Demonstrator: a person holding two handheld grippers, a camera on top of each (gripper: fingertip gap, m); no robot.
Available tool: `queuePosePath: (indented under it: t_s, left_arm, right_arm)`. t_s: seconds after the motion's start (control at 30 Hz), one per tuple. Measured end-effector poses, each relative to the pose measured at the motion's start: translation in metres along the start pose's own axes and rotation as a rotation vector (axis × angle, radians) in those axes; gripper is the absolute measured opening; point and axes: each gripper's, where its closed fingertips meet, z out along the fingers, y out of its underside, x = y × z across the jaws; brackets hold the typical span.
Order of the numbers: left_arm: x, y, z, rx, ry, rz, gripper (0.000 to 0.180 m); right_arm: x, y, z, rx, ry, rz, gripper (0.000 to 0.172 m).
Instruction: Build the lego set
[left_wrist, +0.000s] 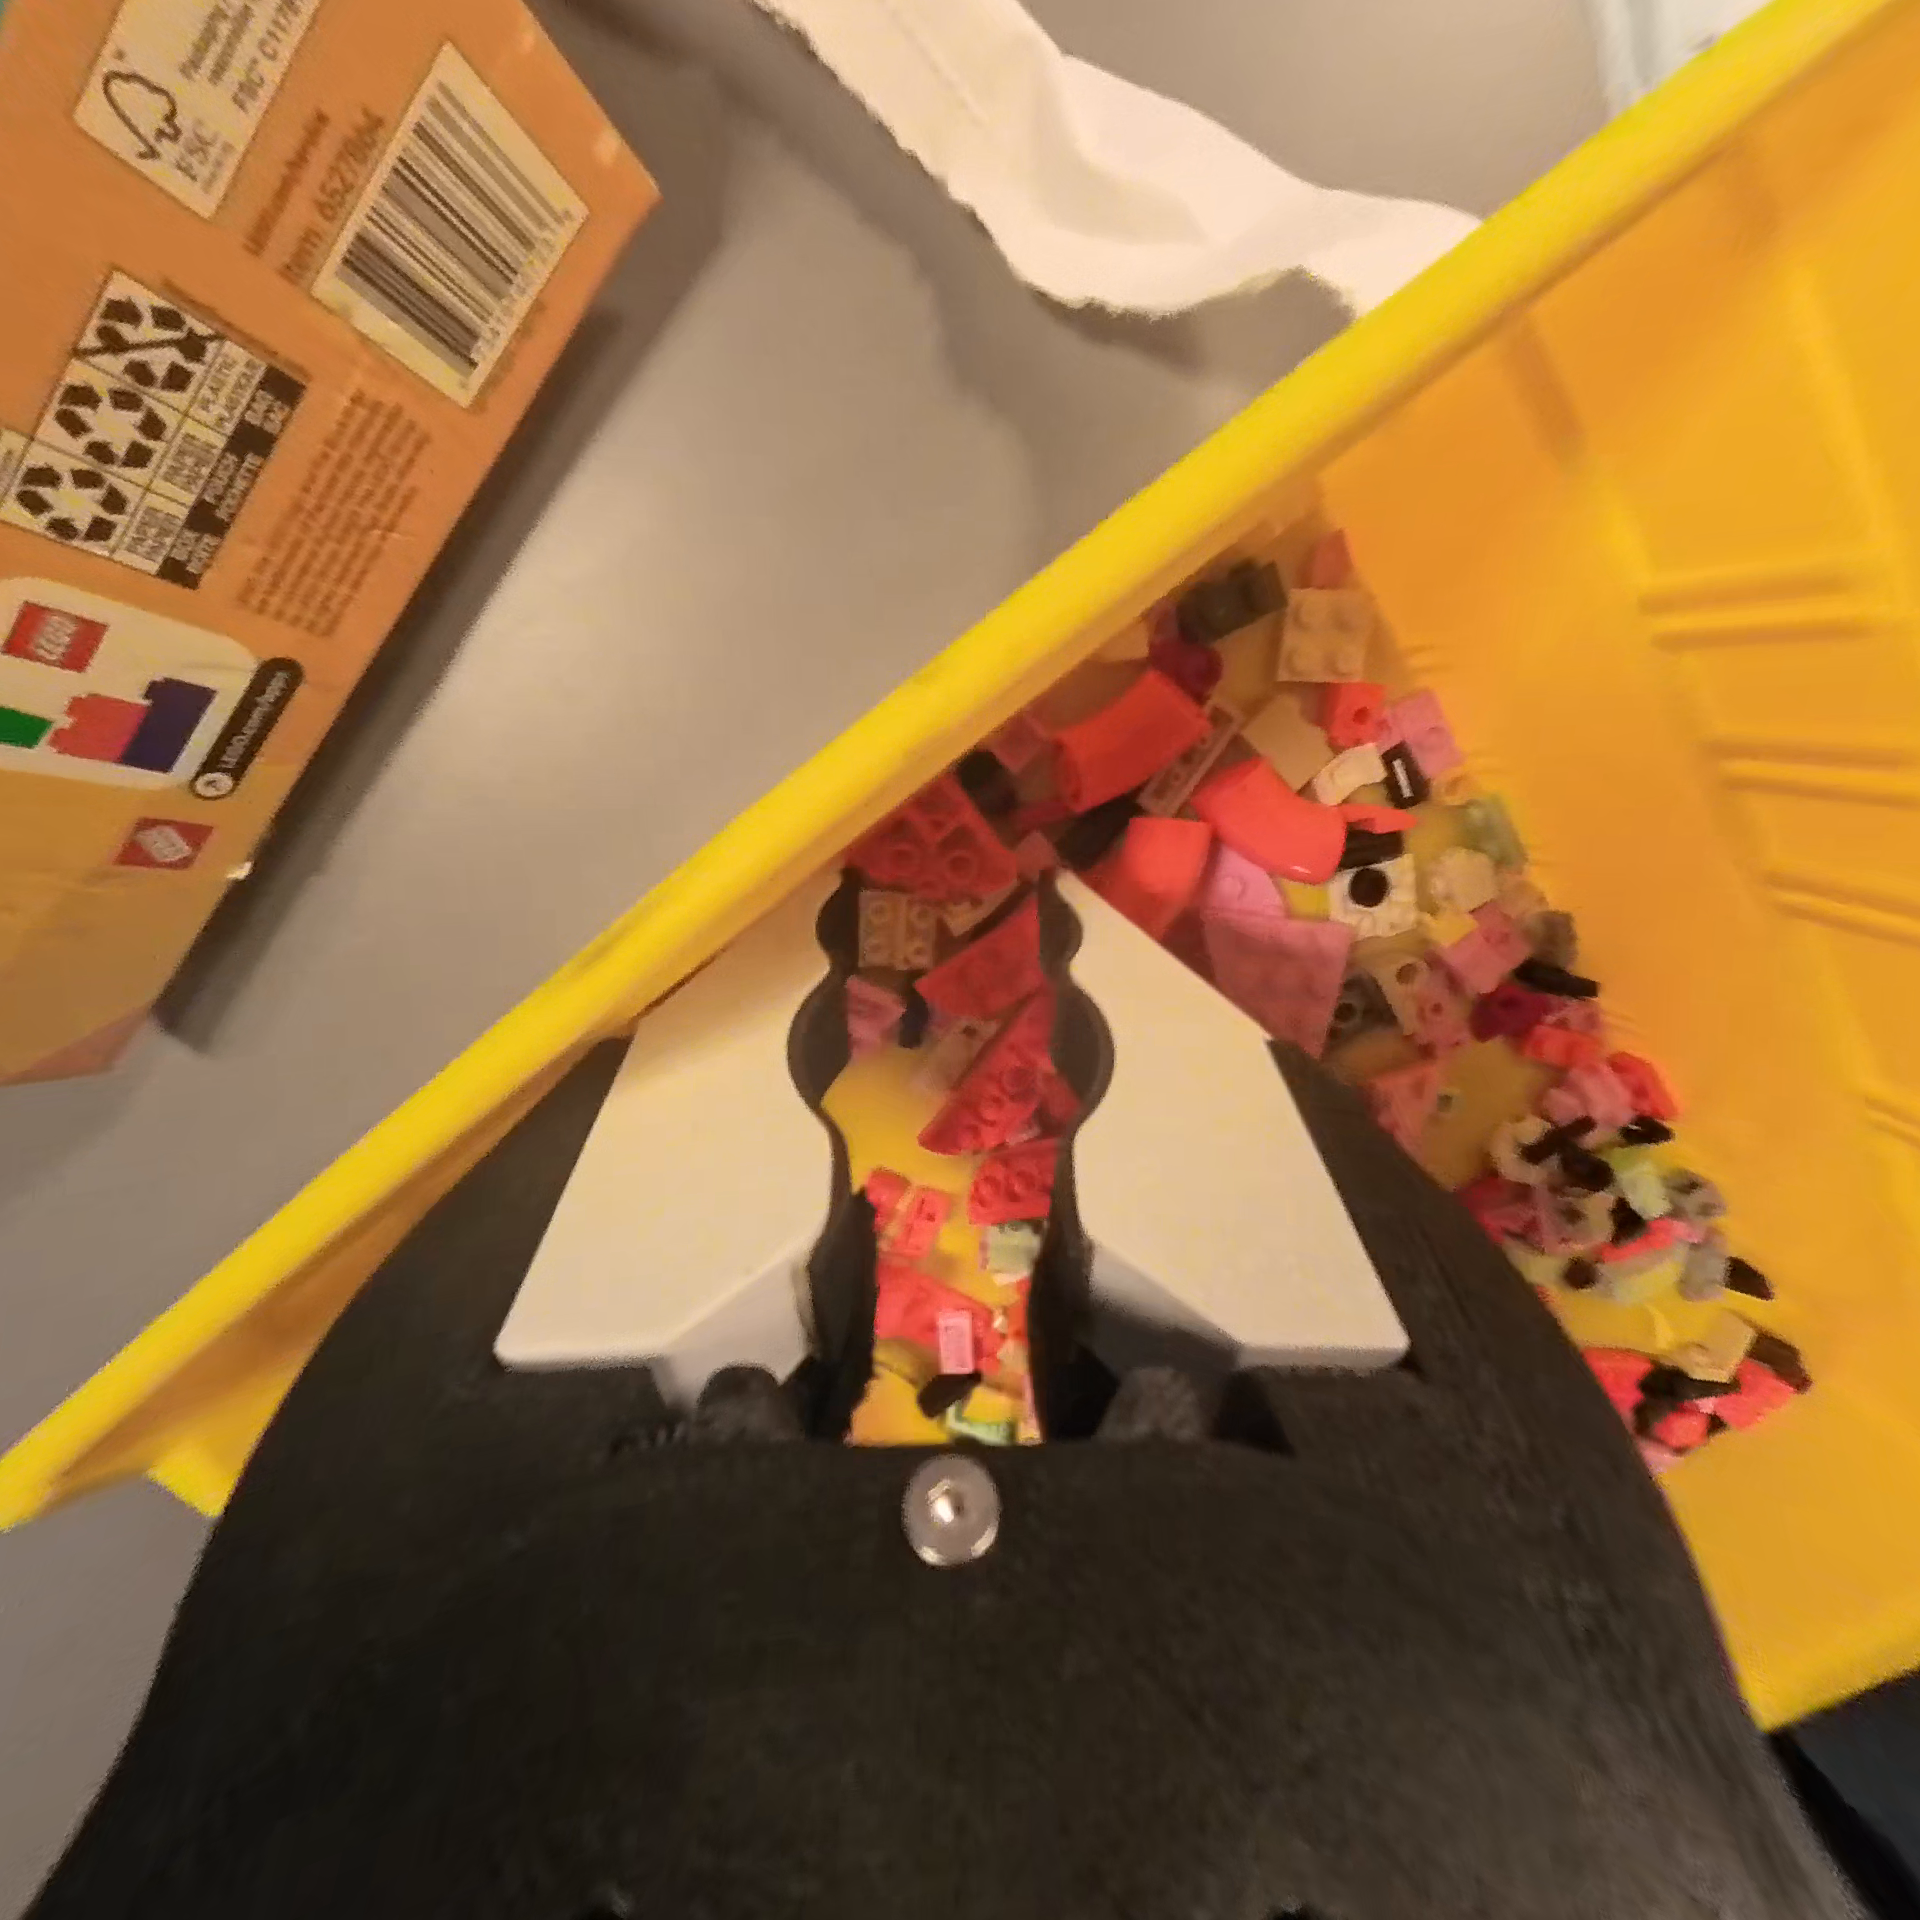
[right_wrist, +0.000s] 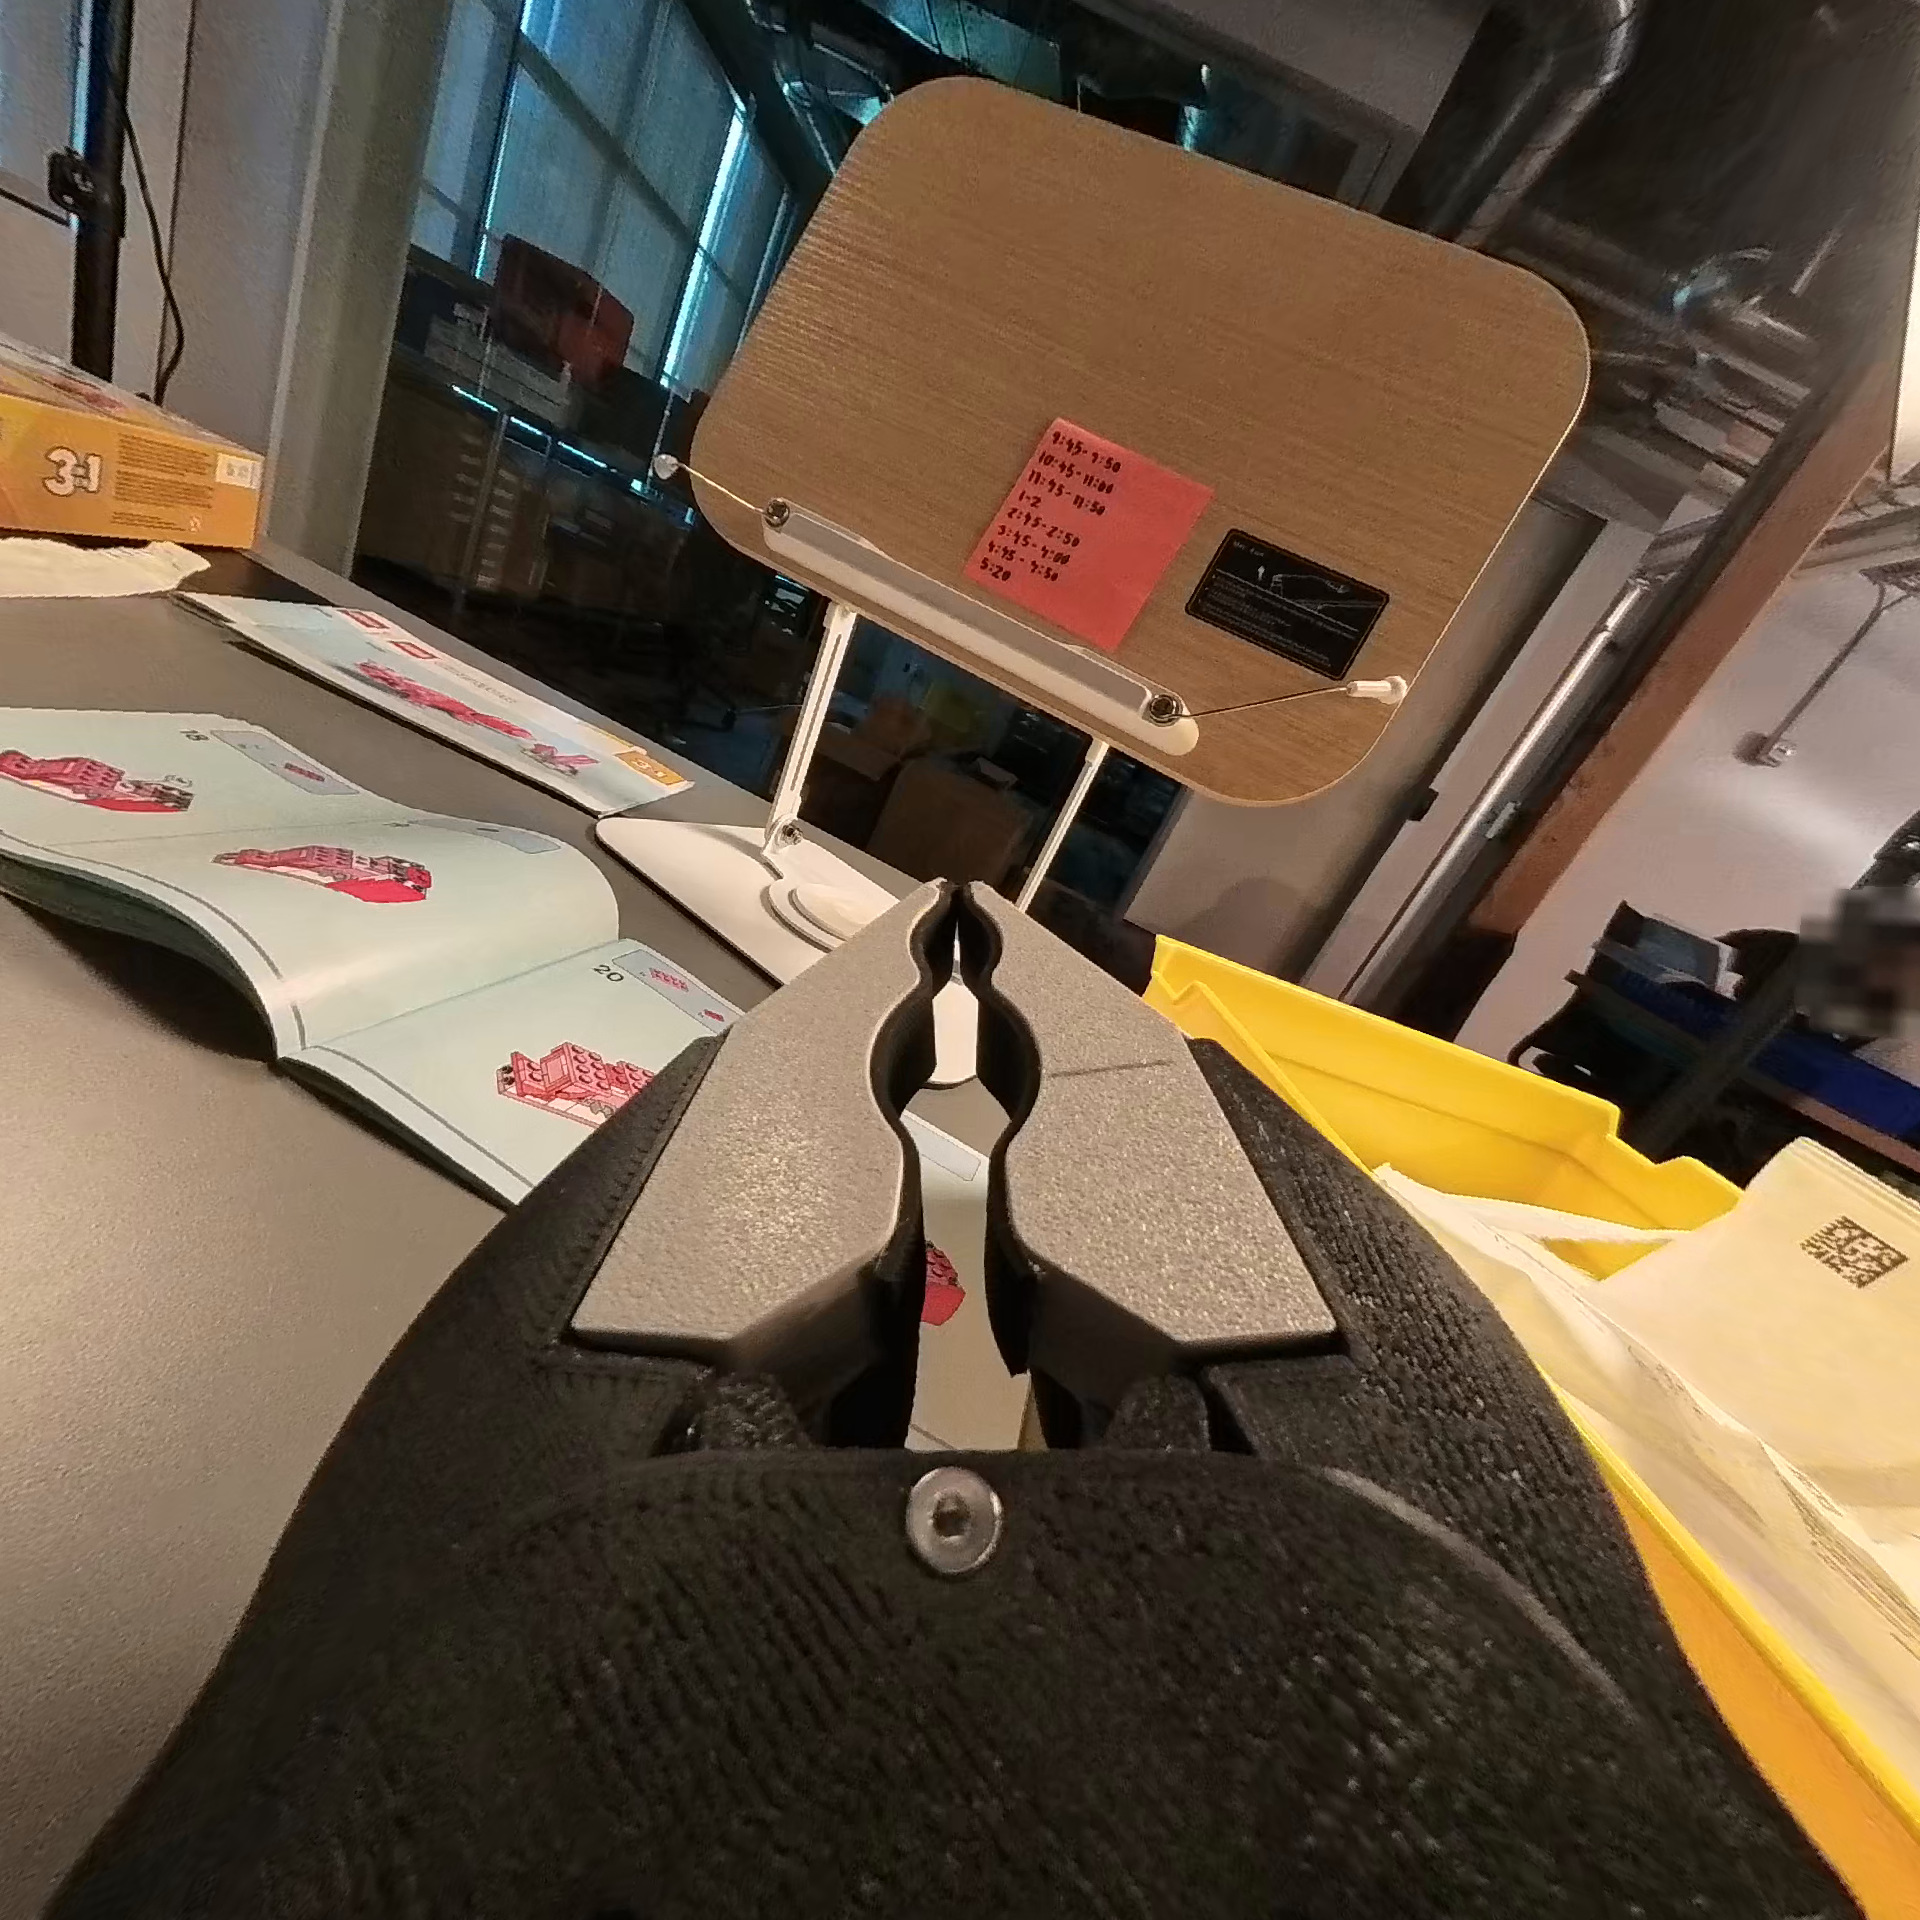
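Two claws show. The left claw (left_wrist: 940, 904) hangs over a yellow bin (left_wrist: 1621, 520) of loose toy bricks (left_wrist: 1247, 831), its fingers apart and gripping nothing. The right claw (right_wrist: 958, 891) is closed on air above the counter (right_wrist: 208, 1299), near an open instruction booklet (right_wrist: 343, 935) and a wooden book stand (right_wrist: 1143, 416).

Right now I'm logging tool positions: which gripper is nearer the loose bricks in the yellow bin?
Left. The left gripper hangs open directly over the brick pile inside the yellow bin. The right gripper is shut beside a bin, pointing at the wooden stand.
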Motion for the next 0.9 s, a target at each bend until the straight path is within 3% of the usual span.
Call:
queuePosePath:
  t_s: [0.07, 0.17, 0.33, 0.43, 0.5, 0.57, 0.67, 0.83, 0.9]
  left_arm:
    - [-0.004, 0.005, 0.001, -0.025, -0.031, 0.025, 0.027]
    - [-0.002, 0.012, -0.001, -0.061, -0.005, 0.03, 0.0]
    - [-0.014, 0.027, -0.011, -0.12, -0.039, 0.029, 0.0]
    - [-0.006, 0.006, -0.018, 0.029, 0.015, 0.03, 0.0]
    - [0.012, -0.008, -0.021, 0.116, 0.115, 0.061, 0.014]
    - [0.025, -0.015, -0.019, 0.15, 0.167, 0.106, 0.027]
    - [0.041, -0.019, -0.011, 0.175, 0.185, 0.253, 0.03]
    - [0.049, -0.009, 0.001, 0.103, 0.192, 0.367, 0.036]
    - [0.037, 0.003, 0.005, 0.017, 0.109, 0.395, 0.021]
  right_arm:
    - [0.0, 0.0, 0.0, 0.0, -0.001, 0.002, 0.0]
    - [-0.001, 0.0, 0.0, 0.0, -0.005, 0.005, 0.0]
    - [-0.001, 0.0, 0.0, -0.001, -0.01, 0.007, 0.0]
    - [-0.002, 0.001, 0.0, -0.003, -0.01, 0.003, 0.0]
    - [-0.002, 0.001, 0.001, -0.004, -0.011, 0.002, 0.0]
    - [-0.002, 0.001, 0.0, -0.004, -0.01, 0.001, 0.0]
    - [-0.002, 0.001, 0.0, -0.005, -0.009, 0.001, 0.0]
    - [-0.002, 0.001, 0.0, -0.006, -0.011, 0.001, 0.0]
    - [-0.002, 0.001, 0.0, -0.005, -0.012, 0.001, 0.0]
